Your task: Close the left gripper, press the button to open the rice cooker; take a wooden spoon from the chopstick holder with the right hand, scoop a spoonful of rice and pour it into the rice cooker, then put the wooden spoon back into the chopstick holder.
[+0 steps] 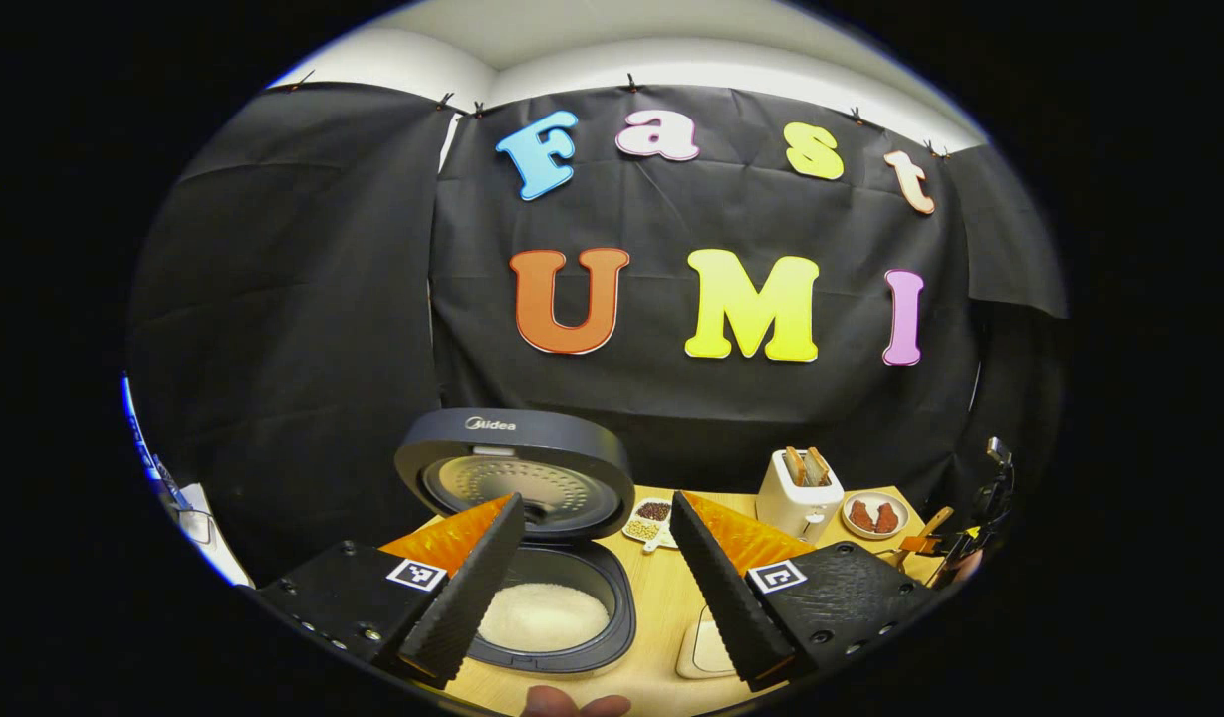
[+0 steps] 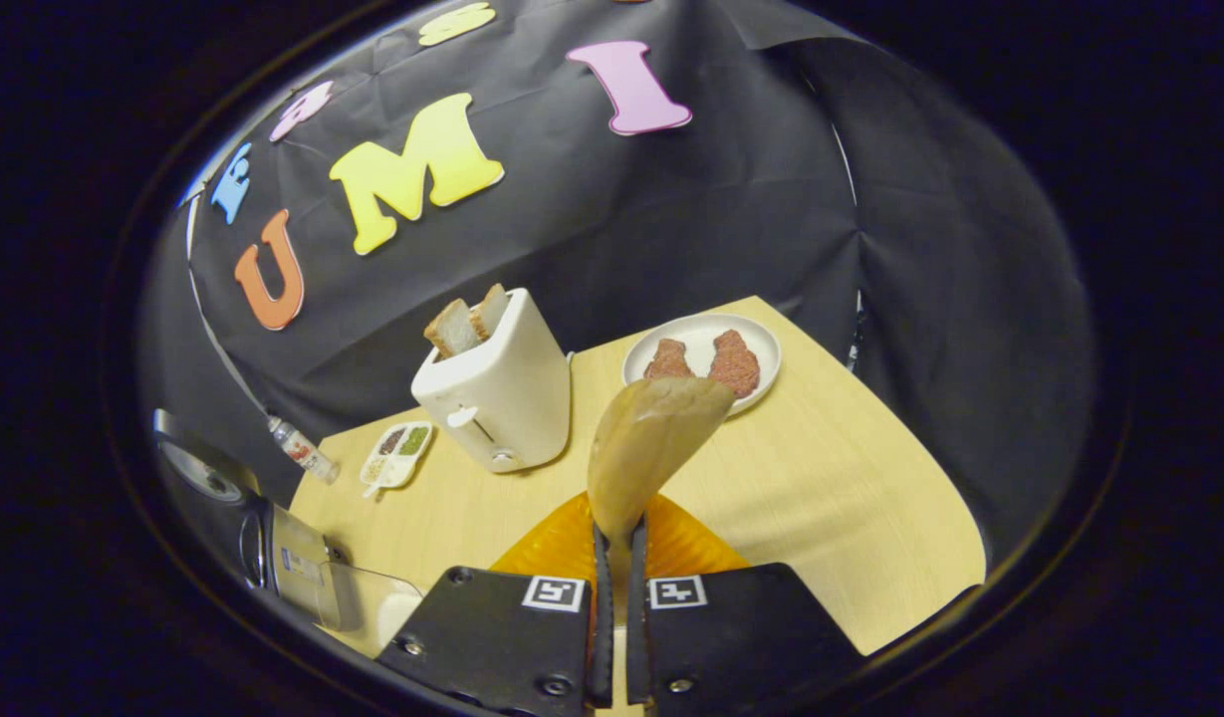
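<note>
Two fingers of right gripper point(image 2: 616, 558) clamp wooden spoon point(image 2: 646, 443), left gripper point(image 1: 597, 588) spread wide over open rice cooker point(image 1: 532, 528)

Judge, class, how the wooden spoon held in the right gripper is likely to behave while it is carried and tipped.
The wooden spoon probably stays stiff: it stands straight up from the right gripper without sagging. It looks light, with a thin bowl. Clamped only low on its handle, it might pivot between the fingers if the bowl is pushed sideways.

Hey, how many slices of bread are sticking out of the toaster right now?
2. Both stand side by side in the top of the white toaster: the left slice and the right slice. Any others inside would be hidden.
</note>
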A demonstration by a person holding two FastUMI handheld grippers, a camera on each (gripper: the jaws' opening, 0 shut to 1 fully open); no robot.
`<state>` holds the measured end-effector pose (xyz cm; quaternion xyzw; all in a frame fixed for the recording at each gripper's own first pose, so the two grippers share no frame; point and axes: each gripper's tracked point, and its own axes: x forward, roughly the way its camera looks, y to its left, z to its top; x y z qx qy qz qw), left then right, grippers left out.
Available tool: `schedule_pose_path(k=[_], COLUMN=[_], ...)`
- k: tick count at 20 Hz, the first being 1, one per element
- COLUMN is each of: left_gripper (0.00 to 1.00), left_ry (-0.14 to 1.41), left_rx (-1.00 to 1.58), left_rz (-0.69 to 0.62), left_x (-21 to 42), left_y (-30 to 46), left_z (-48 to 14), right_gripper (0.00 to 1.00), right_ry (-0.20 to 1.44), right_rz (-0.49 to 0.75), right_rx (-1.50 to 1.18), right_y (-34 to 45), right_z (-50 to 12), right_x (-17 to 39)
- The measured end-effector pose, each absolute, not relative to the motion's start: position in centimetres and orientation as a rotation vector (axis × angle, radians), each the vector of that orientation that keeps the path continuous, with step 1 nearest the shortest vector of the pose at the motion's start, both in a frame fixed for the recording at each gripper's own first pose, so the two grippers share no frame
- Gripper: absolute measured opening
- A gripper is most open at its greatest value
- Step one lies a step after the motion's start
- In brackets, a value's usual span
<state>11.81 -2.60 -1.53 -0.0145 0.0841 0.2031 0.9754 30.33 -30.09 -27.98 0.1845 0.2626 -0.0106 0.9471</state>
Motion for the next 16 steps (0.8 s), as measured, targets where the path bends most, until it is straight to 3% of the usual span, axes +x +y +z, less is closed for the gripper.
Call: schedule_pose_path(k=[4, 9, 16], left_gripper=[0.95, 0.95, 0.95], left_ry=[0.157, 0.108, 0.114], left_rx=[-0.055, -0.075, -0.096], left_rz=[0.415, 0.419, 0.405], left_x=[9.0, 5.8, 1.8], left_y=[-0.9, 1.5, 3.5], left_z=[-1.5, -0.2, -0.4], right_gripper=[0.1, 0.1, 0.1], right_ry=[0.446, 0.38, 0.466], right_rz=[-0.056, 0.022, 0.108], right_rx=[0.283, 0.232, 0.188], right_y=[-29.4, -23.2, -13.6], right_z=[-22.2, -15.6, -18.3], right_x=[28.7, 25.3, 22.3])
